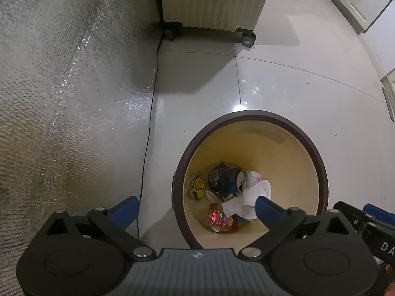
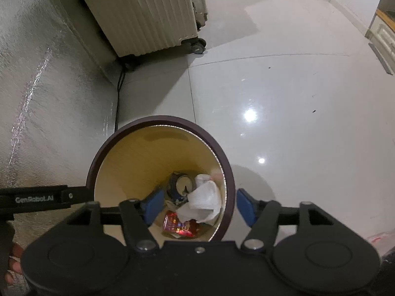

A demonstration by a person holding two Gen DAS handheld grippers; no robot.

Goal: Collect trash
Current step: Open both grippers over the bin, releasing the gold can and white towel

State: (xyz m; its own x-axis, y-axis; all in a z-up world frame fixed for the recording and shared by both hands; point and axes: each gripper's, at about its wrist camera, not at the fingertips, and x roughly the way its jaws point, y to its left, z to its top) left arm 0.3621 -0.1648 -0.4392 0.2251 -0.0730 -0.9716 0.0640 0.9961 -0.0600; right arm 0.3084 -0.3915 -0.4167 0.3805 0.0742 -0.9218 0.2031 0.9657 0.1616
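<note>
Trash bin [image 1: 318, 153], dark rim and yellow inside, sits lower centre of both frames on pale tile [image 2: 284, 93]. Inside: crushed blue can [image 1: 223, 180], white tissue [image 2: 206, 202], red wrapper [image 1: 222, 219]. Left gripper [image 1: 197, 209] and right gripper [image 2: 197, 208] above it, jaws spread, nothing between.

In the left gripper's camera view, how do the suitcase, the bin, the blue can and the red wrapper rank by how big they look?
1. Bin, though it sits nearest the camera.
2. Suitcase, cut off by the frame and farther away.
3. Blue can.
4. Red wrapper, slightly smaller than the can, partly under white paper.
</note>
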